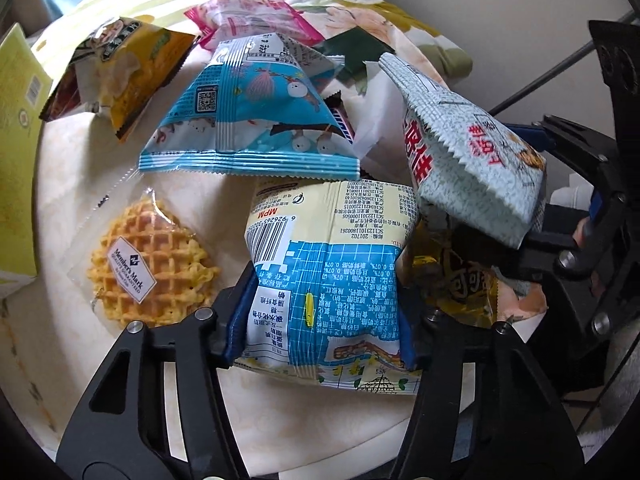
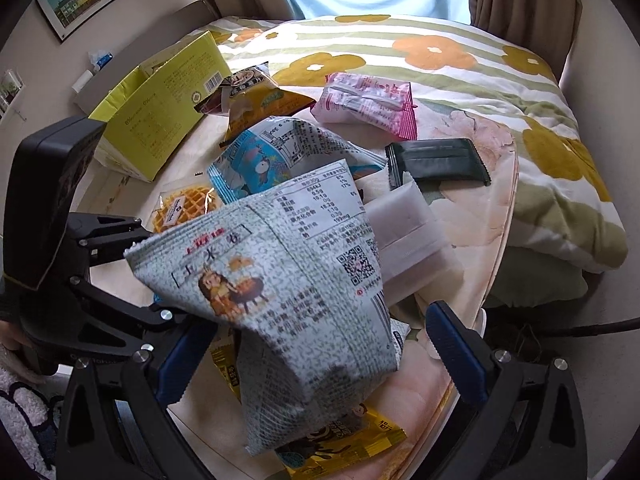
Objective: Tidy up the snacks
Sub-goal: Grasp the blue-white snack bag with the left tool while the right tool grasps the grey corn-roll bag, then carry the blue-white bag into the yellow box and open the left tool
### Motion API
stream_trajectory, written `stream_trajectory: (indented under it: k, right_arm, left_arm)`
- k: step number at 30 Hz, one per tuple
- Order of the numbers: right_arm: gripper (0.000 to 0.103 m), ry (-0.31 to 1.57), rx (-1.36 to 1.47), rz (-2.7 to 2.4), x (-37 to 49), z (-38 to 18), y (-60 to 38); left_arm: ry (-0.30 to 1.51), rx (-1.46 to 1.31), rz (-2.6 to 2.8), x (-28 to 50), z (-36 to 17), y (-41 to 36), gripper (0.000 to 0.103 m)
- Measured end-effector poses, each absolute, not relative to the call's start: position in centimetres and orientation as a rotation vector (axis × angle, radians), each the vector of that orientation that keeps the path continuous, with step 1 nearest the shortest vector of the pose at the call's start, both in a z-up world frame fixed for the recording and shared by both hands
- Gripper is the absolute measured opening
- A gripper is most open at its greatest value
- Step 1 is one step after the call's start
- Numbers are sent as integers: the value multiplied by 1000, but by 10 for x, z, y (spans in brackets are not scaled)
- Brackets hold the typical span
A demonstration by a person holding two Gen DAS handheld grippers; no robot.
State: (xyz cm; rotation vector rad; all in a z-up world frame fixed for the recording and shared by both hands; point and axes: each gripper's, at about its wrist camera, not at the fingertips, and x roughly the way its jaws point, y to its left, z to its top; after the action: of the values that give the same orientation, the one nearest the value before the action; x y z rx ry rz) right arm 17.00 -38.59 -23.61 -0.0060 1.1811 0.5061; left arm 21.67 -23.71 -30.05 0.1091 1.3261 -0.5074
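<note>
My left gripper (image 1: 324,320) is shut on a cream and blue snack bag (image 1: 328,264), its blue pads pressing both sides of the bag. A speckled grey snack bag (image 2: 288,292) stands tilted between the wide-apart fingers of my right gripper (image 2: 316,344); whether they touch it is unclear. The same grey bag (image 1: 472,160) shows at the right of the left wrist view, with the right gripper's black frame (image 1: 580,216) behind it. A yellow packet (image 2: 348,436) lies under the grey bag.
On the round cream table (image 1: 72,168) lie a wrapped waffle (image 1: 148,268), a blue cartoon bag (image 1: 252,120), a yellow-brown bag (image 1: 120,68), a pink bag (image 2: 368,104), a dark packet (image 2: 436,160) and a white packet (image 2: 408,232). An open yellow box (image 2: 160,108) stands left. A floral quilt (image 2: 460,60) lies behind.
</note>
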Motion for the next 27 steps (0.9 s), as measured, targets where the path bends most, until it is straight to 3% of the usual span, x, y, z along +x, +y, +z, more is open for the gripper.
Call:
stream_trajectory:
  k: [12,14,15,27]
  right_arm:
    - [103,1154,5,502,167,-238,-385]
    - [93,1145,2,510,166,-238,-385]
    - [80,1147,-2,513,165,-238,-384]
    - [56,1078,-36,466,148,-216,-382]
  left_arm:
    - [1302,114,-481,196,-277,-220,54]
    - [1294,114,-467,195,-274,-218,54]
    - [1291,116,-459,194,-273,-218,54]
    - [1238,81,-418,183,-259,-208,54]
